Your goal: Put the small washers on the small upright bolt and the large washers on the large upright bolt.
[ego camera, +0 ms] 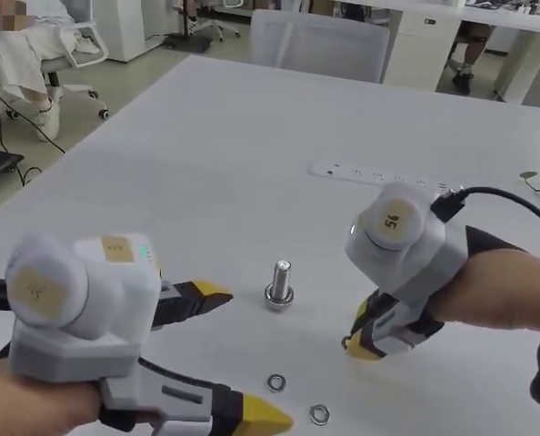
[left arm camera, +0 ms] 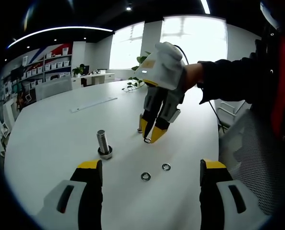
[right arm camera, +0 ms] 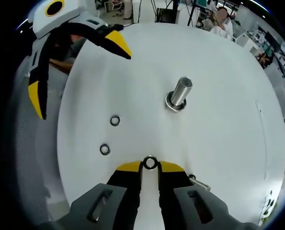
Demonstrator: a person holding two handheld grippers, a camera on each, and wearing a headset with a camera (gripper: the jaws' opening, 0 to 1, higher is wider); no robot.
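Three seemingly small washers (right arm camera: 114, 120) — right hand-held gripper (right arm camera: 150, 168) pinches one; left hand-held gripper (left arm camera: 150, 166) agape.

Right tool (right arm camera: 150, 166) pinching washer (right arm camera: 145, 161) at tips — upright bolt (right arm camera: 177, 94) beyond.

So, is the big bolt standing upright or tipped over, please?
Upright: the bolt stands on its wide end on the table, shaft pointing up.

Head cam is looking fwd and down over the table (ego camera: 252, 136). Cam on left claw (left arm camera: 150, 165) is sitting low, facing across at the right claw (left arm camera: 149, 134). Right claw's cam is pointing steeply down, close. All 3 are sharing the large bolt (ego camera: 280, 282) + loose washers (ego camera: 276, 382).
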